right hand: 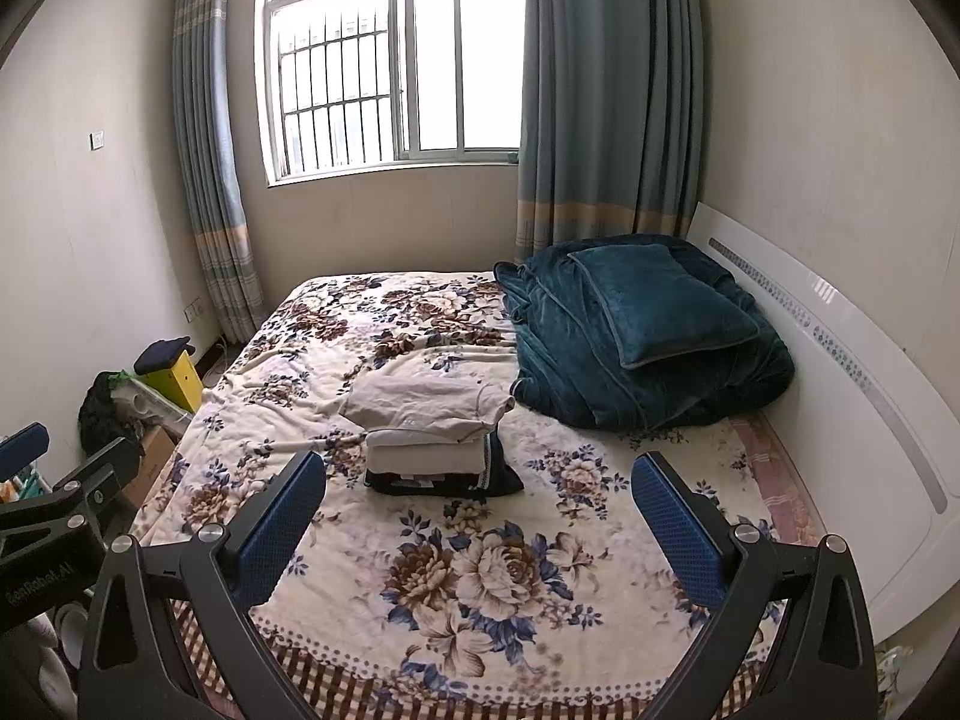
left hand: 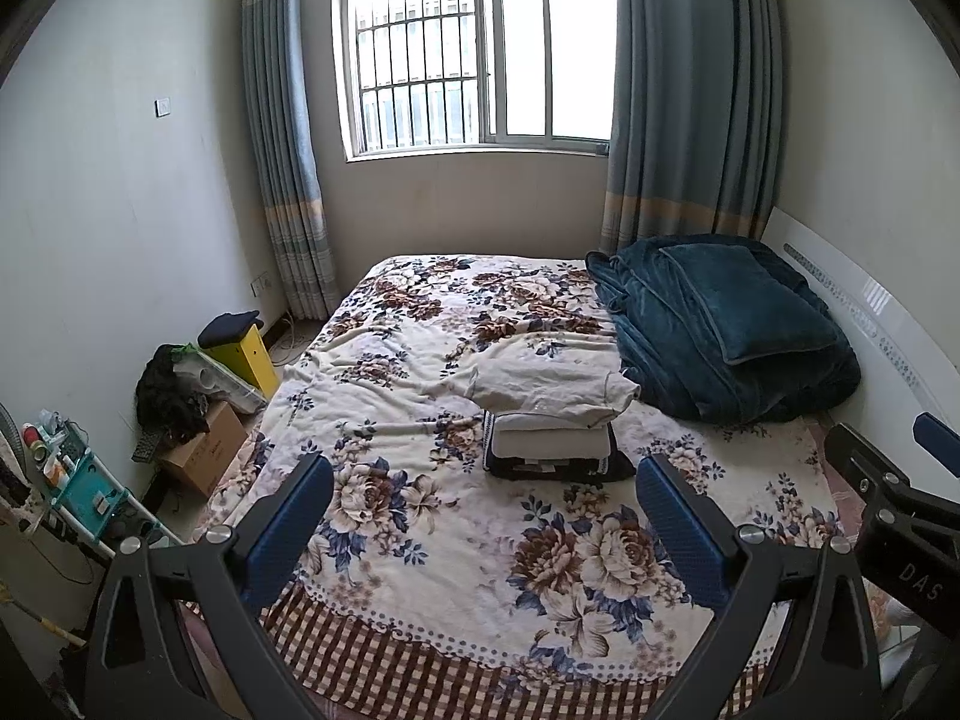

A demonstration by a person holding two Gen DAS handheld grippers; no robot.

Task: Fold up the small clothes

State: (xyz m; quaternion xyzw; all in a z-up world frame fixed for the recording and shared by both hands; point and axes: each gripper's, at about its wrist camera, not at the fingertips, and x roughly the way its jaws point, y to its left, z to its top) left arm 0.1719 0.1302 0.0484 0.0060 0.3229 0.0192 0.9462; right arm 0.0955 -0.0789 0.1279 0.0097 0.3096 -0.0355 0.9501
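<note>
Right now both tools hang above the near edge of the bed [left hand: 384, 360]. The left gripper [left hand: 480, 516] has its blue fingers spread wide, holding nothing, and the right gripper [right hand: 480, 510] is just the same. The stack of folded clothes [right hand: 438, 438] sits near the bed's middle, a cream garment on top, beside the teal blanket [right hand: 636, 336] by the headboard edge.

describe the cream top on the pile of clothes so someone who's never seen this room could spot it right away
Start at the bed with the floral blanket under the window. Near its middle, left of the heaped teal quilt, sits a small stack of folded clothes. The cream top is the uppermost piece: wider and looser than the neat folds below, overhanging them, with a dark garment at the bottom.
</note>
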